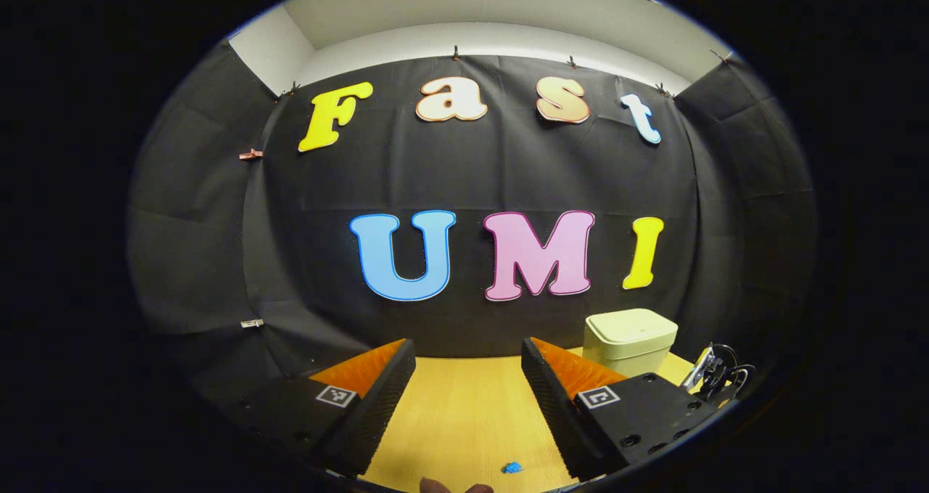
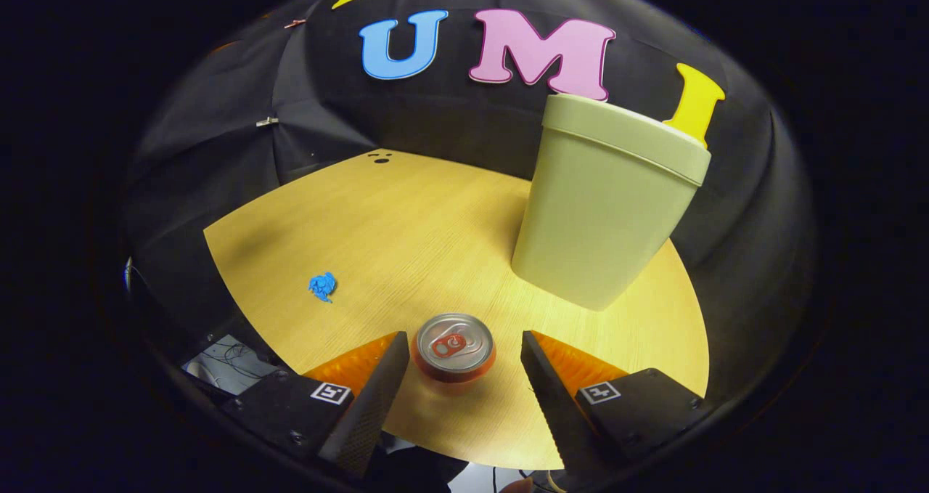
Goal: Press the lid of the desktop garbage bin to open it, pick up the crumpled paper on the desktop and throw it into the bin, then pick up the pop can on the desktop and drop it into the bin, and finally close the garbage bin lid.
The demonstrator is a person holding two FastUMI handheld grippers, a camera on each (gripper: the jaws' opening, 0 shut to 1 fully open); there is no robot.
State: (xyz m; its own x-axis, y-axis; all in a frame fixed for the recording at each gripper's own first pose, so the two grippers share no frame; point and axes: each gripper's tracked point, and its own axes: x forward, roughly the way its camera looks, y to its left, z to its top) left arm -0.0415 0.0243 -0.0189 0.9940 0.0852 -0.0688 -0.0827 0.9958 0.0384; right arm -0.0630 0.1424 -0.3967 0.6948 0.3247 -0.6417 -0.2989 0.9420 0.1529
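The pale green bin (image 2: 606,202) stands upright on the wooden table (image 2: 377,224) with its lid down; in the left gripper view the bin (image 1: 630,340) is ahead and to the right. An upright red pop can (image 2: 455,348) with a silver top sits between the fingers of my right gripper (image 2: 464,340), which is open and not touching it. The small blue crumpled paper (image 2: 322,286) lies to the can's left. My left gripper (image 1: 468,346) is open and holds nothing, with the blue paper (image 1: 512,467) on the table just below its right finger.
A white-and-black device with looping cables (image 1: 715,373) sits at the table's right edge, beside the bin. Black cloth walls close off the back and both sides of the table. Loose wires (image 2: 225,366) lie below the table's near-left edge. Small dark marks (image 2: 379,158) dot the far edge.
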